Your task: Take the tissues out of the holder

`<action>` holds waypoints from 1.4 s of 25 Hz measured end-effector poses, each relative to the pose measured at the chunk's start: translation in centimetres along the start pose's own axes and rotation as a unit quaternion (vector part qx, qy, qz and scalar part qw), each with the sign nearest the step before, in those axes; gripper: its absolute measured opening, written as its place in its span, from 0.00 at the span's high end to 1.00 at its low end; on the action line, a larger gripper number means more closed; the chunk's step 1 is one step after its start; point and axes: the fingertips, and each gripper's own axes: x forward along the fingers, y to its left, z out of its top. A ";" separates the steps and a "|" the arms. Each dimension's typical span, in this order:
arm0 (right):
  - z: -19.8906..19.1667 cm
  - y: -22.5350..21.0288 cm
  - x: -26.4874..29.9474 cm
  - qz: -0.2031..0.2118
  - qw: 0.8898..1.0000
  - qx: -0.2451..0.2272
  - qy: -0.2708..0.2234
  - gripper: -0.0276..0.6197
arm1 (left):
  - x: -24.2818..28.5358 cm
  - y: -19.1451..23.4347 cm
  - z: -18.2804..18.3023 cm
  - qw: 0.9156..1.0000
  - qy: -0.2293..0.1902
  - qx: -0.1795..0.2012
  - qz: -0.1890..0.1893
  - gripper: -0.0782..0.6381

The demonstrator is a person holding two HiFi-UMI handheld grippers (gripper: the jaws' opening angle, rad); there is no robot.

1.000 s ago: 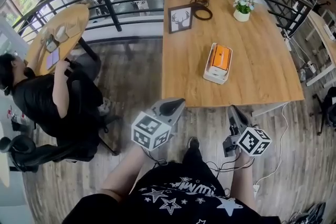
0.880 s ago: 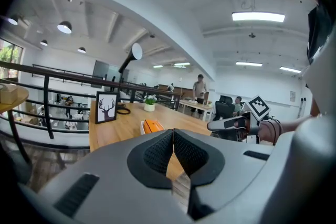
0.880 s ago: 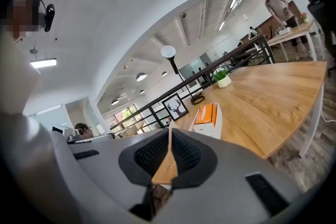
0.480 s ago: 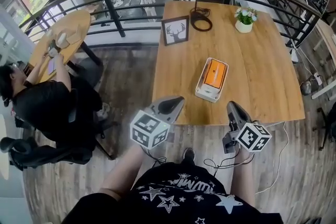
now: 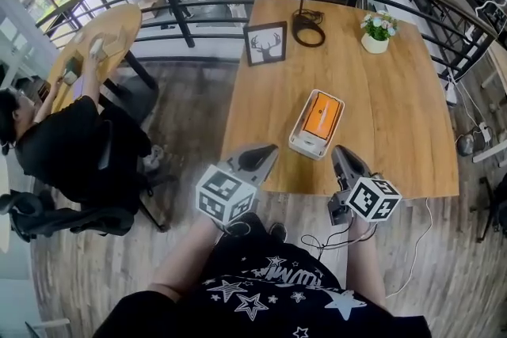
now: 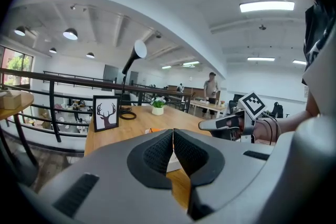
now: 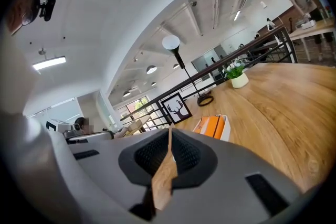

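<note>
The tissue holder (image 5: pixel 306 146) is sitting mid-frame by the table's (image 5: pixel 396 115) lower edge, while the left gripper (image 5: pixel 265 151) and right gripper (image 5: pixel 339 152) — jaws pressed together, empty — are being held just below it, so one pair is needing to be spread before the orange tissues (image 5: pixel 325 113) are pinched.

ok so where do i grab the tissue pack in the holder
Probably the orange pack by its long sides, coming down from above. It lies flat in the white holder, whose walls ring it, so only the top is open; the right gripper view shows the pack standing proud of the walls, leaving something to pinch.
</note>
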 end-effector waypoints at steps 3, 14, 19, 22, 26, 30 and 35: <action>0.1 -0.1 1.0 0.000 1.000 -0.001 0.007 0.92 | -0.1 0.7 0.1 1.000 0.005 0.001 0.005 0.87; 1.7 0.3 4.6 -0.044 0.999 0.001 0.014 0.92 | 2.1 5.6 2.7 1.000 0.002 -0.003 -0.030 0.87; 2.4 -0.2 6.2 -0.070 0.997 0.009 0.014 0.92 | 3.5 7.2 3.5 0.998 0.006 0.000 -0.057 0.87; 2.2 -0.8 7.1 -0.078 0.997 0.015 0.014 0.92 | 4.3 8.1 3.4 0.998 0.005 -0.003 -0.066 0.87; 1.5 -2.5 8.7 -0.091 0.995 0.017 0.027 0.92 | 6.2 9.9 2.7 0.997 0.007 -0.006 -0.075 0.87; 1.0 -3.9 10.6 -0.108 0.993 0.019 0.043 0.92 | 7.6 11.3 2.5 0.996 0.007 -0.007 -0.086 0.87; -0.4 -5.4 12.8 -0.129 0.989 0.024 0.065 0.91 | 8.9 12.5 0.6 0.995 0.019 -0.018 -0.101 0.87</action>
